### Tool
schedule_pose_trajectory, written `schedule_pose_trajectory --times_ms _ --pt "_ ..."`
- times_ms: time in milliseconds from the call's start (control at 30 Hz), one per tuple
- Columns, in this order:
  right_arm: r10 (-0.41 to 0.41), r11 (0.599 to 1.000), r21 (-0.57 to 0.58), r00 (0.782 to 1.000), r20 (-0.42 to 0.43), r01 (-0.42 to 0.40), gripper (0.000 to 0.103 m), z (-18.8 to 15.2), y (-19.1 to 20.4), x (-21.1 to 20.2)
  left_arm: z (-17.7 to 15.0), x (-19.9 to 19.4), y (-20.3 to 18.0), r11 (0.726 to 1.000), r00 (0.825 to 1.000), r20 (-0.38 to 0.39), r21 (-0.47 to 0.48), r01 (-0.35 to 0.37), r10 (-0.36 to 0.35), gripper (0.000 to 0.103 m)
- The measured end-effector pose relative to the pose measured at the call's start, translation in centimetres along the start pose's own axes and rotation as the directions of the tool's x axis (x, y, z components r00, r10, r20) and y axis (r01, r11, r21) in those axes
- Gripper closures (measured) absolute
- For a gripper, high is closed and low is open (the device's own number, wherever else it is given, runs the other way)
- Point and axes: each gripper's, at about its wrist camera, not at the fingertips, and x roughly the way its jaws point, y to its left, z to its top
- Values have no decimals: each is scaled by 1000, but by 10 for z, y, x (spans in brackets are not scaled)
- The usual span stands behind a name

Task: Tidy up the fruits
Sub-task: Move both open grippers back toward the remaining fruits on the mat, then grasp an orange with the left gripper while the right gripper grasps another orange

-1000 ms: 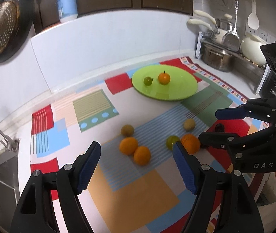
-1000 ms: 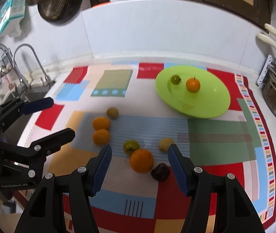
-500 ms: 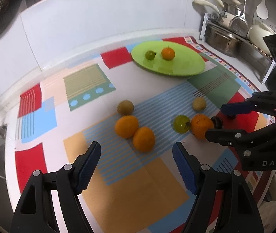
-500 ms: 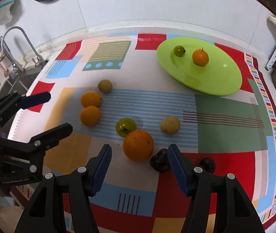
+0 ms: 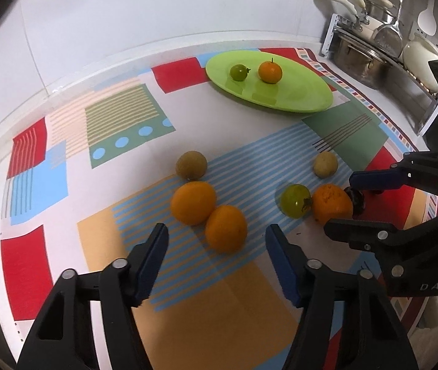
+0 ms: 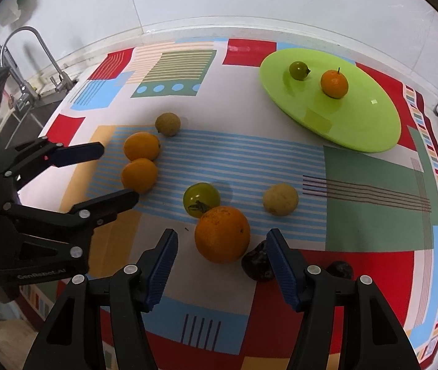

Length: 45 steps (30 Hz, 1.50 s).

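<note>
Left wrist — oranges (image 5: 208, 212) before closing left gripper (image 5: 216, 240)

bright, sharp, fisheye-warped edges, soft shadows

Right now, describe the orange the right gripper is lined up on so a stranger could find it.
On the patterned mat, short of the green plate, find the green tomato. The orange touches it, largest fruit there, with dark dates beside it.

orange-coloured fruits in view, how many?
4. One on the green plate beside a green fruit; two touching on the mat's left; one in front of the right gripper. None seems hidden.
</note>
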Motion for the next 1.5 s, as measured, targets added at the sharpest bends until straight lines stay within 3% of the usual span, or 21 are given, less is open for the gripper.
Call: schedule_pose_trajectory --times_ms 500,633,900,1500 --pt "-36 997 -73 999 -9 36 55 7 6 8 1 21 0 999 998 -48 -20 28 -29 72" --pt "-18 996 -82 1000 -14 17 62 8 7 9 0 18 1 999 999 -42 -16 29 -30 72" --pt "5 999 -49 1000 12 -5 63 1 3 5 1 -1 -6 999 999 0 7 33 -33 72" --pt "15 999 42 982 189 -23 64 3 -9 -44 20 -45 -26 996 991 131 83 18 -29 72"
